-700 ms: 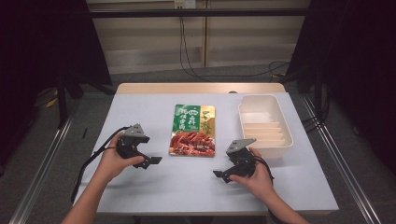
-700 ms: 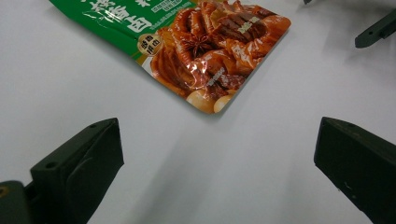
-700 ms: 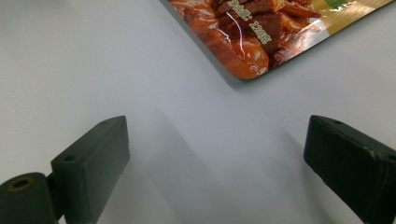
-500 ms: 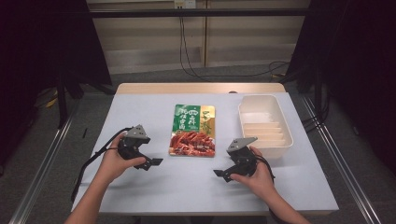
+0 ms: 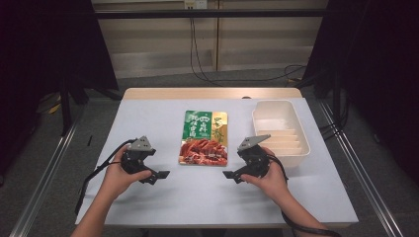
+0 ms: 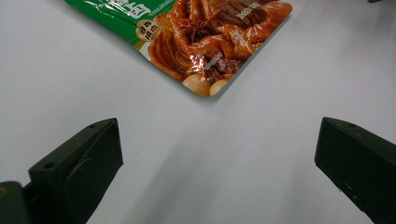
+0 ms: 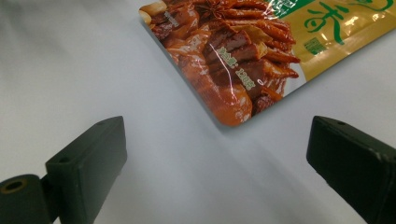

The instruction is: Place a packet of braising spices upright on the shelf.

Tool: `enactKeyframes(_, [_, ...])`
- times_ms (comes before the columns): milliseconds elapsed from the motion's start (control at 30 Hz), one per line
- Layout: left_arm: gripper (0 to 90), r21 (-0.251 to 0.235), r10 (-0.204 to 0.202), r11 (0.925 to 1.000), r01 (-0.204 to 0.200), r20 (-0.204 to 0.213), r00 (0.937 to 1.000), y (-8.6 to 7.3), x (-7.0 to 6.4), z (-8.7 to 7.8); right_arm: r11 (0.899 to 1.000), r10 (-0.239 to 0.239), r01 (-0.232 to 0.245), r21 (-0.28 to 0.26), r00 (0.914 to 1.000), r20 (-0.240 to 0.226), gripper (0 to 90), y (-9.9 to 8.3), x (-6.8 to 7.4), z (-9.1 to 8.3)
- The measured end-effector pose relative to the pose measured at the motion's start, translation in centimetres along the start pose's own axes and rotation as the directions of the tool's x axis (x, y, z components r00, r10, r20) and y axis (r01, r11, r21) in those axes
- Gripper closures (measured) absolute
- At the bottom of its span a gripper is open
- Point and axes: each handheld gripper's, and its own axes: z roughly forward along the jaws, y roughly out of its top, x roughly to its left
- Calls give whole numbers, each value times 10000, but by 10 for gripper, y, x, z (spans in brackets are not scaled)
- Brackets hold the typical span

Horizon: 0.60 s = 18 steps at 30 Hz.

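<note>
A flat food pouch, green and gold at its far end with a picture of braised meat at its near end, lies in the middle of the white table. My left gripper rests low on the table to the pouch's near left, open, jaws wide apart with nothing between them. In the left gripper view the pouch's near corner lies a little beyond the jaws. My right gripper sits to the pouch's near right, open and empty. In the right gripper view the pouch's other near corner lies just ahead.
A white rectangular plastic tray, empty, stands at the right of the table, just beyond the right hand. Cables trail from both grippers toward the near edge. Dark floor and metal rails flank the table.
Both grippers have crept slightly toward the pouch's near corners. The pouch and the tray have not moved.
</note>
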Motion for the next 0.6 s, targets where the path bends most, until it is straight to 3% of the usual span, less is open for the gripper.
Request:
enactKeyframes(200, [12,-54,7,10000,-8,-175,9998,-6,-2,-2,9998,-100,102,188,9999,-84,52,18,-2,7])
enactKeyframes(233, [12,-78,-54,10000,54,-7,10000,-6,-2,0,9996,-111,112,246,9999,-42,52,20,-2,7])
enactKeyframes(467, [12,117,115,9999,-114,-80,9999,-8,-4,-3,9993,-73,74,372,10000,-27,52,39,-8,12])
enactKeyframes(600, [12,-105,117,9999,-117,8,9999,-9,-5,-3,9976,-219,214,664,9997,69,52,50,-8,14])
